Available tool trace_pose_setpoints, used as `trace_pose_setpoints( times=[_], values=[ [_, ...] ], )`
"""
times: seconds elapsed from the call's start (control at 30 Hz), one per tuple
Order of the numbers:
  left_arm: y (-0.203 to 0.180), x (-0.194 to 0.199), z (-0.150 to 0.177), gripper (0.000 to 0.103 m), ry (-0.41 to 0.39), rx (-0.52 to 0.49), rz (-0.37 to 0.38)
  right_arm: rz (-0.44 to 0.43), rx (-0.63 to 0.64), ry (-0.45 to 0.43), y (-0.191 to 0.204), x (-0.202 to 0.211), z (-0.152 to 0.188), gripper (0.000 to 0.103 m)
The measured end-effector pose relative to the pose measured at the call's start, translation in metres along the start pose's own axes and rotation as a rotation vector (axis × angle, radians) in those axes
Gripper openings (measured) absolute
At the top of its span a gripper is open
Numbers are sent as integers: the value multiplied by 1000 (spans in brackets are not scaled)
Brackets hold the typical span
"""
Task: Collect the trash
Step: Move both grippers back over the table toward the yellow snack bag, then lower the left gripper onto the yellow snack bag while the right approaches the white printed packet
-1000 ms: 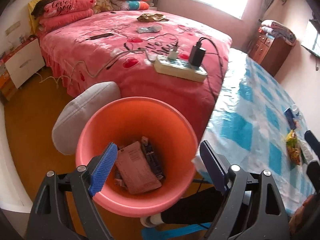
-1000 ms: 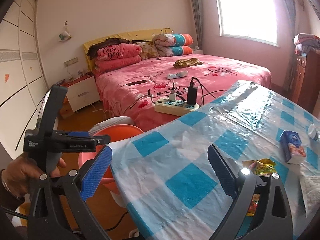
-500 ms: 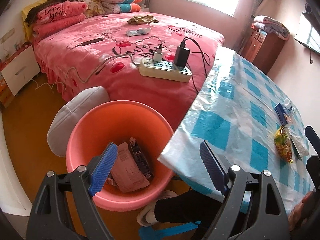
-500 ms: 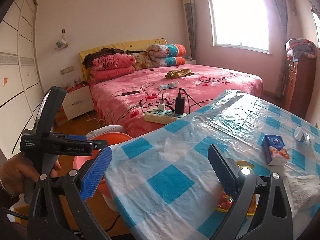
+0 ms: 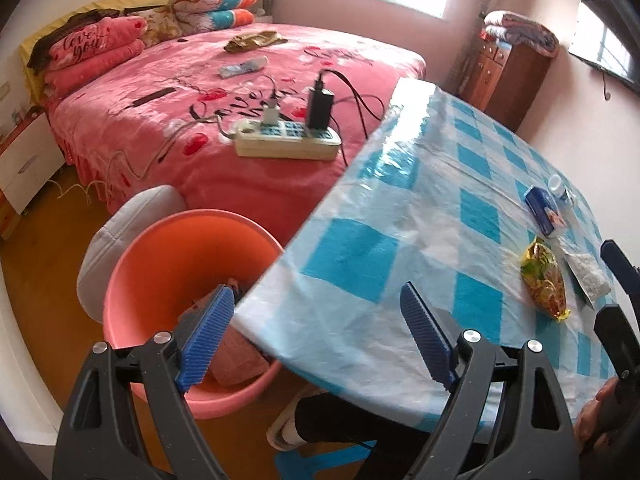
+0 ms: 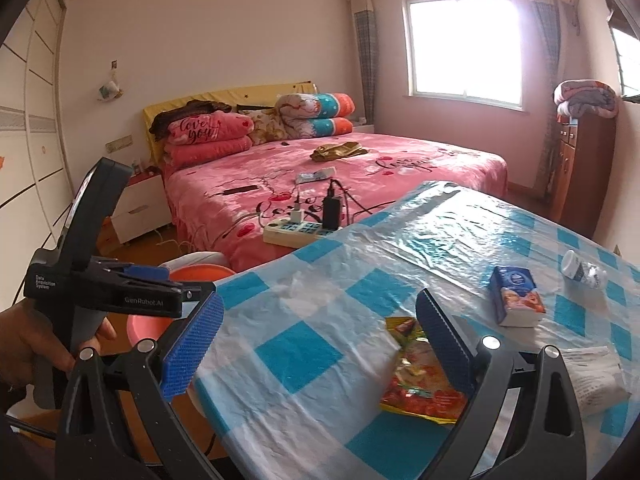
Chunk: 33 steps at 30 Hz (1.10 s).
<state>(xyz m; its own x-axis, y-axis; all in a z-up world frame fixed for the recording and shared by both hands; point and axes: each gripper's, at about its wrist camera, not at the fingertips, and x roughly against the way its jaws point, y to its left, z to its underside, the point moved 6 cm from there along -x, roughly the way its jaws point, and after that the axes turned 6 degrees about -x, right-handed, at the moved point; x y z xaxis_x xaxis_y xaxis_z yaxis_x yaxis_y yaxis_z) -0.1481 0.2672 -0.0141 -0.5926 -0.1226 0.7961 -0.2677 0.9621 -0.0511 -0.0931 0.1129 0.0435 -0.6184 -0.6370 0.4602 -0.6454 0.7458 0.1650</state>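
An orange trash bucket (image 5: 168, 248) stands on the floor left of the table, with wrappers inside; its rim also shows in the right wrist view (image 6: 192, 270). On the blue-checked tablecloth (image 5: 420, 208) lie a yellow snack wrapper (image 5: 544, 280), a blue carton (image 5: 544, 210), a white packet (image 5: 588, 276) and a small bottle (image 5: 558, 184). My left gripper (image 5: 316, 340) is open and empty over the table's near corner. My right gripper (image 6: 316, 344) is open and empty, just before the snack wrapper (image 6: 416, 376), with the carton (image 6: 516, 296) beyond.
A pink bed (image 5: 224, 92) lies behind, with a power strip (image 5: 288, 142) and cables near the table edge. A grey stool (image 5: 120, 240) stands beside the bucket. A wooden dresser (image 6: 580, 168) is at the far right.
My left gripper has swung right from above the bucket to the table's corner. My right gripper has moved forward and right over the table toward the snack wrapper.
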Motion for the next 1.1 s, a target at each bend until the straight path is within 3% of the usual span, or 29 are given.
trace_pose_setpoints(
  times=[0.53,1.1],
  values=[
    [-74,-8,-12,86,11,-127,60,75,-133,-27,-63,17,-2,96],
    [-143,-16,-24,86,21,-244,117,166,-410,-37,-158,44,11,96]
  ],
)
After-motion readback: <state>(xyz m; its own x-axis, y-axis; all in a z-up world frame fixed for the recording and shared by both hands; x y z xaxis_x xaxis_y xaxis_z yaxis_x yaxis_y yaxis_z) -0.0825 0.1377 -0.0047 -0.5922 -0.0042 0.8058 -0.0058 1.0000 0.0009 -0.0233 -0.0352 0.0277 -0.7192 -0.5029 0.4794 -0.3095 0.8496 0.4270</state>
